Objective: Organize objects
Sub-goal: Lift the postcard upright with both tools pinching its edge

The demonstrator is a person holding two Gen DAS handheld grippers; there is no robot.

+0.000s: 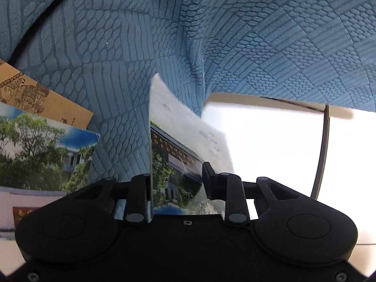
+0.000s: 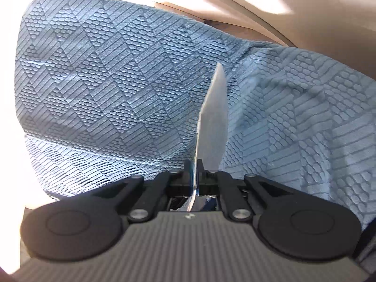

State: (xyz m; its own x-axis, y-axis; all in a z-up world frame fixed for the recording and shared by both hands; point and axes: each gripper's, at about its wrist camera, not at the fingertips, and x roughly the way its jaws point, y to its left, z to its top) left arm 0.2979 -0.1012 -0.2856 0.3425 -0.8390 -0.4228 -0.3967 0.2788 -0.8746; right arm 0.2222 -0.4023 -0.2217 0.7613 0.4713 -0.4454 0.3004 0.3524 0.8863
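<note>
Glossy card stock, thin, light and bendy: the postcard (image 1: pixel 178 155) sits bowed between the part-open left gripper (image 1: pixel 176 183), best pinched at its edge. Right gripper (image 2: pixel 195 171) pinches another card (image 2: pixel 212 127) tight, both above the blue cloth (image 1: pixel 117 58).

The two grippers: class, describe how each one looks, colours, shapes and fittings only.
The left gripper is matt black, with rounded lobes, round discs, linkage bars with grey pivot pins and small screws. The right gripper matches, but its central body is grey and ribbed. No cables or sleeves show.

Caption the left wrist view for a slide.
Left gripper holding photo postcards above blue textured cloth, more postcards lying left.
</note>
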